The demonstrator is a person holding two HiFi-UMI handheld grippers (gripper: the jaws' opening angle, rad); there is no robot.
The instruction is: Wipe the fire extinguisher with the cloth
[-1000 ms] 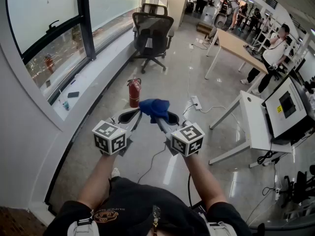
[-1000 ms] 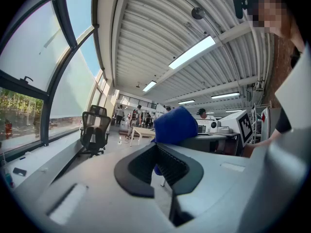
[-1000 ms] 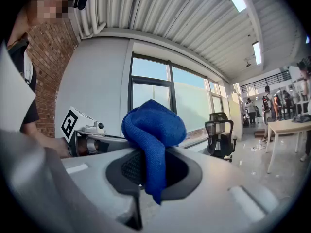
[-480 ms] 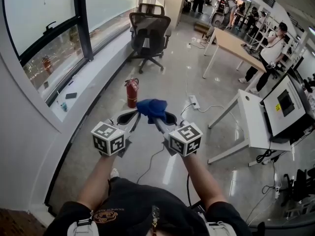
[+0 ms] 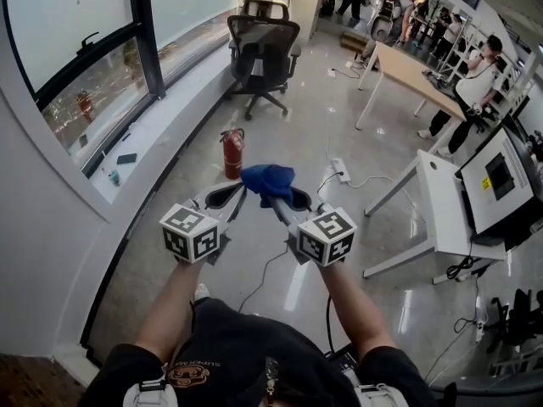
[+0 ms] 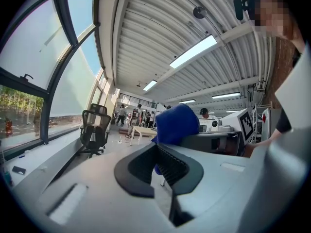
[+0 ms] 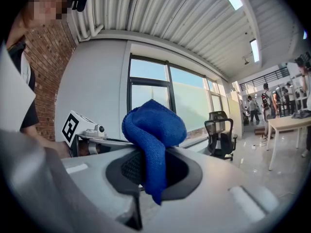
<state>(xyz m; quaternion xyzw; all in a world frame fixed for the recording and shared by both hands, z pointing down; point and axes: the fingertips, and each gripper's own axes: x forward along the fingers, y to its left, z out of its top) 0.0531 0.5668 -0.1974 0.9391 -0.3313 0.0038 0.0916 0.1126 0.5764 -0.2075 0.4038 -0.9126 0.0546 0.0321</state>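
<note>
A red fire extinguisher [image 5: 232,154] stands upright on the glossy floor, beyond both grippers and a little left of them. My right gripper [image 5: 281,195] is shut on a bunched blue cloth [image 5: 267,180]. In the right gripper view the cloth [image 7: 153,125] bulges above the jaws and a tail of it hangs down through the right gripper [image 7: 154,152]. My left gripper [image 5: 240,193] is level beside it, shut with nothing in its hollow [image 6: 156,147]. The cloth [image 6: 176,125] shows just past it in the left gripper view. Neither gripper touches the extinguisher.
A black office chair [image 5: 261,51] stands behind the extinguisher. A power strip [image 5: 338,171] and cables lie on the floor to the right. A white desk [image 5: 441,214] and a wooden table [image 5: 414,76] are at the right, a long window sill [image 5: 148,138] at the left, and people at the back.
</note>
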